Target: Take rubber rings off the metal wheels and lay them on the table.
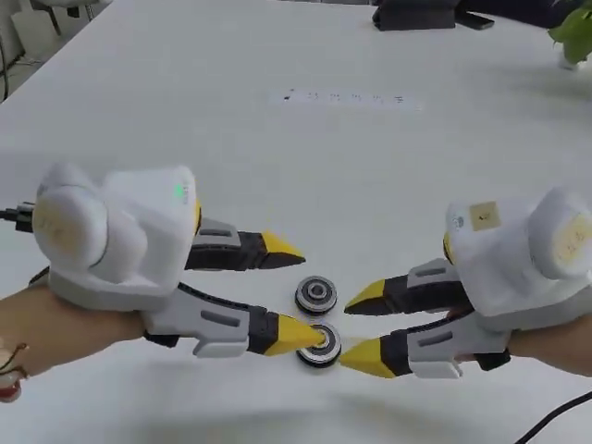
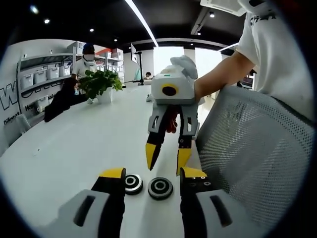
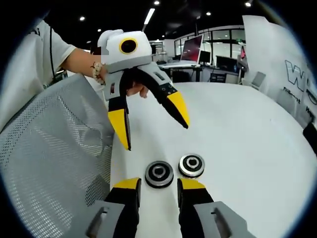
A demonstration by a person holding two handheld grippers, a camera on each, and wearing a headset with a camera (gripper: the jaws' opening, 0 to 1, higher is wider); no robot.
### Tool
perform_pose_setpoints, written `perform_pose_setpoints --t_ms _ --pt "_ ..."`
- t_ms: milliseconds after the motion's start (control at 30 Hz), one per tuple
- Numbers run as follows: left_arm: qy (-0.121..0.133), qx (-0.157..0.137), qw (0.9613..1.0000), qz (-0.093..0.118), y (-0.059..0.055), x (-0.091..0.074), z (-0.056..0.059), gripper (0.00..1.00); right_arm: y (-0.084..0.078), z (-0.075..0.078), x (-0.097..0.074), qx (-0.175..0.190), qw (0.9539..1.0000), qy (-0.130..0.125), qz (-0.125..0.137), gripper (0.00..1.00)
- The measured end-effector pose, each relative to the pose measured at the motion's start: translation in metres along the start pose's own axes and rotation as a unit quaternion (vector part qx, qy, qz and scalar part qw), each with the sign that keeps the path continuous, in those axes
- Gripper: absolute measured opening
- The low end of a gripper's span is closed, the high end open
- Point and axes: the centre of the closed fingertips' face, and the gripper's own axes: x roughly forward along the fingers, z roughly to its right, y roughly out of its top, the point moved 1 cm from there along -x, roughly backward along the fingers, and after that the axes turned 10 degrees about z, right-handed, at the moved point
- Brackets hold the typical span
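Two small metal wheels with dark rubber rings lie flat on the white table [image 1: 277, 148]: a far wheel [image 1: 316, 295] and a near wheel [image 1: 319, 346]. My left gripper [image 1: 294, 291] is open, its jaws straddling both wheels, the lower tip touching or just above the near wheel. My right gripper [image 1: 354, 330] faces it from the right, open, tips just short of the wheels. In the left gripper view the wheels [image 2: 132, 183] [image 2: 160, 188] sit between my own jaws, with the right gripper [image 2: 166, 158] beyond. The right gripper view has the near wheel [image 3: 159, 174] ahead of the jaws, the far wheel [image 3: 191, 165] beside it.
A dark flat object [image 1: 413, 14] and a potted plant [image 1: 573, 32] stand at the table's far edge. A printed strip [image 1: 347, 97] lies mid-table. A grey mesh chair [image 2: 257, 158] is at the near edge. A cable [image 1: 555, 421] trails at bottom right.
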Motion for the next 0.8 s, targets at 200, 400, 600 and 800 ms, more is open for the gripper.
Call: perform_pose_setpoints --t_ms 200,400,600,800 --pt "-0.013 0.008 0.9998 -0.016 -0.015 0.007 0.006 0.36 -0.005 0.001 0.005 0.017 0.9998 -0.005 0.004 0.22" --pt "-0.024 0.008 0.9992 -0.03 -0.028 0.011 0.01 0.29 -0.013 0.0 0.01 0.025 0.9996 -0.007 -0.006 0.19" --pt "-0.024 0.012 0.9989 -0.04 -0.039 0.016 0.012 0.23 -0.017 0.0 0.013 0.028 0.9995 -0.012 -0.008 0.17" --pt "-0.028 0.009 0.9986 -0.043 -0.044 0.021 0.014 0.19 -0.017 0.0 0.013 0.041 0.999 -0.016 -0.001 0.16"
